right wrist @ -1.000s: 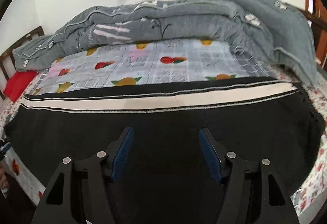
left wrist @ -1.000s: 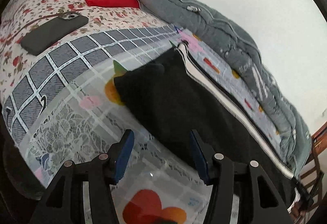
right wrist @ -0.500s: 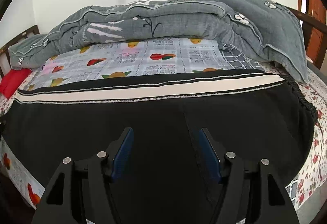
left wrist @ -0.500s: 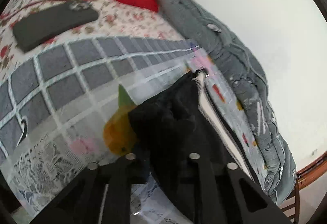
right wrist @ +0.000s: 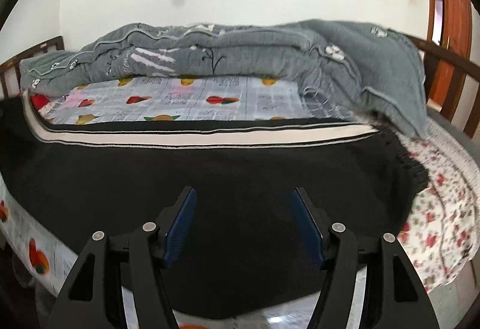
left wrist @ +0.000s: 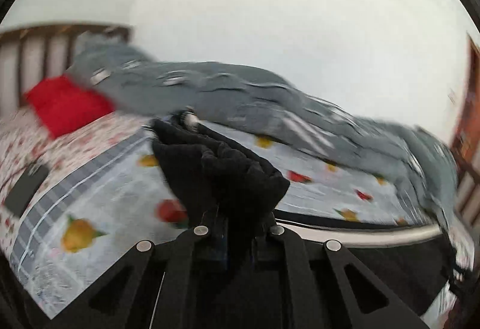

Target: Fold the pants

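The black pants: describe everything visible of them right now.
The black pants look like soft knit fabric, with a white side stripe edged by thin white lines. Most of them lie flat on the fruit-print sheet, near the bed's front edge. Their gathered, ribbed end sits to the right, by the floral sheet. The left tongs are shut on the other end, which is bunched and lifted off the bed. The right tongs hover open above the middle.

The left wrist view looks low along the bed, black pants [left wrist: 222,176] bunched right at its jaws. The right wrist view faces across the bed, pants just beyond its jaws. Both share the grey quilt [right wrist: 240,55].
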`<action>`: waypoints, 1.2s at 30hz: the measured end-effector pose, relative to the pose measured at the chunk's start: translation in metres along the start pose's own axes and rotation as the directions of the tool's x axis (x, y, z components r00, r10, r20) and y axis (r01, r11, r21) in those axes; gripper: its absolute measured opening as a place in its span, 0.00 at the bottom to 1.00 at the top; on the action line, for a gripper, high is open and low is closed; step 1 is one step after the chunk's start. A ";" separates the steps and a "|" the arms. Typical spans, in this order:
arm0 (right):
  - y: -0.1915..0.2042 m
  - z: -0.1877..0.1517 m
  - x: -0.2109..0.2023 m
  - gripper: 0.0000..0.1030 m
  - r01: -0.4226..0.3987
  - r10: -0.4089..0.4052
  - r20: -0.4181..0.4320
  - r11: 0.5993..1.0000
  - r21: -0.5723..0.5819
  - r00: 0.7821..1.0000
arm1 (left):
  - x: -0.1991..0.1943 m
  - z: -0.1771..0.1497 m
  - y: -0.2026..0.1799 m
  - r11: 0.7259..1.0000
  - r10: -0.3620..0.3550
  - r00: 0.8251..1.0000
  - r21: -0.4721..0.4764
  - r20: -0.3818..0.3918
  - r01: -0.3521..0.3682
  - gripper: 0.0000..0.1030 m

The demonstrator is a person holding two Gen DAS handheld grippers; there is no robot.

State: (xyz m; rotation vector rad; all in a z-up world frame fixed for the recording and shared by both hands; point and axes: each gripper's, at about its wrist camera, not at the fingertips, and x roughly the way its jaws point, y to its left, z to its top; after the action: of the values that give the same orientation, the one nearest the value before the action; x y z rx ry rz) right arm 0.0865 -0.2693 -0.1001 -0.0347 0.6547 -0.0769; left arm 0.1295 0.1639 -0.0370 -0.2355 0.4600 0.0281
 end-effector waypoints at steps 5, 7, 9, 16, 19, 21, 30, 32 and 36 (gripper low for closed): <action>-0.023 -0.015 -0.020 0.63 -0.015 0.015 0.015 1.000 -0.008 1.000 | 0.006 -0.028 -0.098 0.984 -0.058 0.998 0.169 -0.020 0.061 0.09; -0.035 -0.021 -0.024 0.63 -0.017 0.017 0.010 1.000 -0.001 1.000 | 0.014 -0.053 -0.135 0.971 -0.095 0.994 0.213 -0.059 0.106 0.09; -0.048 -0.031 -0.026 0.63 -0.021 0.021 -0.005 1.000 0.023 1.000 | 0.022 -0.077 -0.162 0.963 -0.127 0.985 0.222 -0.118 0.151 0.09; -0.067 -0.054 -0.021 0.63 -0.055 0.060 -0.054 0.995 0.084 0.997 | 0.047 -0.164 -0.229 0.931 -0.153 0.935 0.271 -0.319 0.244 0.10; -0.061 -0.054 -0.018 0.63 -0.070 0.075 -0.061 0.994 0.081 0.995 | 0.036 -0.170 -0.235 0.900 -0.121 0.948 0.371 -0.293 0.229 0.16; -0.056 -0.052 -0.017 0.63 -0.086 0.091 -0.058 0.993 0.079 0.994 | 0.027 -0.160 -0.226 0.893 -0.176 0.931 0.345 -0.321 0.288 0.28; -0.002 -0.020 -0.001 0.63 -0.222 0.227 -0.047 0.971 0.089 0.973 | -0.028 -0.120 -0.125 0.935 -0.168 0.978 0.293 -0.126 0.198 0.69; 0.015 -0.011 0.007 0.63 -0.282 0.290 -0.053 0.952 0.114 0.956 | -0.030 -0.115 -0.104 0.947 -0.144 0.983 0.273 -0.113 0.170 0.69; 0.046 -0.001 0.025 0.63 -0.374 0.391 -0.077 0.911 0.171 0.917 | -0.029 -0.116 -0.050 0.970 -0.100 0.986 0.207 -0.137 0.127 0.69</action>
State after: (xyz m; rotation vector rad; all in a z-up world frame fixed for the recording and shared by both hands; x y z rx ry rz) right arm 0.1089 -0.2256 -0.1187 0.2494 0.7534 0.2533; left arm 0.0569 0.0895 -0.1137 -0.0501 0.5695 -0.1493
